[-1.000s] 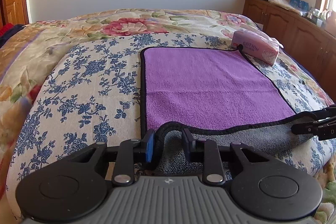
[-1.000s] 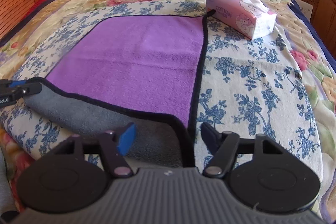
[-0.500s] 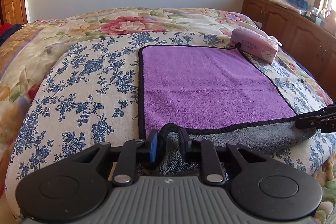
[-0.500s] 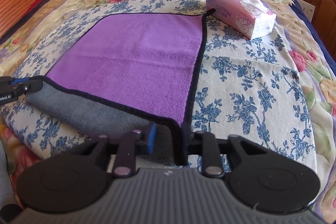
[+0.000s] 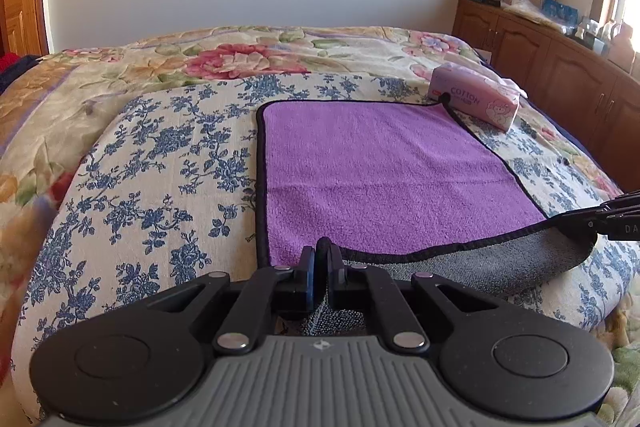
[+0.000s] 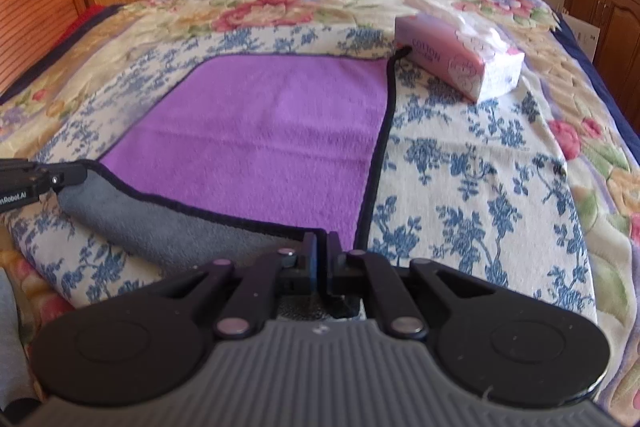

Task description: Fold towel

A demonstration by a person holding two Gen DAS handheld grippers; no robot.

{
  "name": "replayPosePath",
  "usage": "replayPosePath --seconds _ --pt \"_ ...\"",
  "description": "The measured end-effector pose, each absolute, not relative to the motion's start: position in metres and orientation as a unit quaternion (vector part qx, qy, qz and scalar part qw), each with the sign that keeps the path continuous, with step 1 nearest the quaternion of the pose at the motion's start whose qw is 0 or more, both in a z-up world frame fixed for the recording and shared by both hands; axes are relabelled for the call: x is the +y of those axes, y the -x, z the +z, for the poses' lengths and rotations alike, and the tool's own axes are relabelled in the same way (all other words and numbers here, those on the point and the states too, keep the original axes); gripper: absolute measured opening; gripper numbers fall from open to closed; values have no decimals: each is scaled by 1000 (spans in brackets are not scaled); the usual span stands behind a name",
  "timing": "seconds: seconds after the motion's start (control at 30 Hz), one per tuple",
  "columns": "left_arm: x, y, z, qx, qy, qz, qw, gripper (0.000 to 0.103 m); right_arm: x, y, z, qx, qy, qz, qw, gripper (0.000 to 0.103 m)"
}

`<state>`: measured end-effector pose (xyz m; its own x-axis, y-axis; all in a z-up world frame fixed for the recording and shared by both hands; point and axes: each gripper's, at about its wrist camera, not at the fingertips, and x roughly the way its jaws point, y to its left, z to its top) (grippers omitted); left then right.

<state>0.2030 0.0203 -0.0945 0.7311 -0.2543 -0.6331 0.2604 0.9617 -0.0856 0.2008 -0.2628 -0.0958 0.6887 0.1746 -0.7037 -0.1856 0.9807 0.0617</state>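
The purple towel (image 5: 380,171) lies flat on the flowered bed (image 5: 152,163), its near edge lifted to show the grey underside, with the left gripper (image 5: 322,265) clenched on the near left corner, the right gripper (image 6: 321,259) clenched on the near right corner, and a pink tissue pack (image 6: 460,61) touching its far right corner.

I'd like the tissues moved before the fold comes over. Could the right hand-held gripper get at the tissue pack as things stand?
Probably not yet: the right hand-held gripper is shut on the towel corner. The way across the bedspread to the tissue pack looks free once it lets go.
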Motion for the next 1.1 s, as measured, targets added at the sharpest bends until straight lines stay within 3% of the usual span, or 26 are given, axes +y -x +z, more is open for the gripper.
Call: replayPosePath --seconds 1.1 --pt "17 -228 -62 277 19 -148 949 6 -261 -233 -73 282 49 115 951 5"
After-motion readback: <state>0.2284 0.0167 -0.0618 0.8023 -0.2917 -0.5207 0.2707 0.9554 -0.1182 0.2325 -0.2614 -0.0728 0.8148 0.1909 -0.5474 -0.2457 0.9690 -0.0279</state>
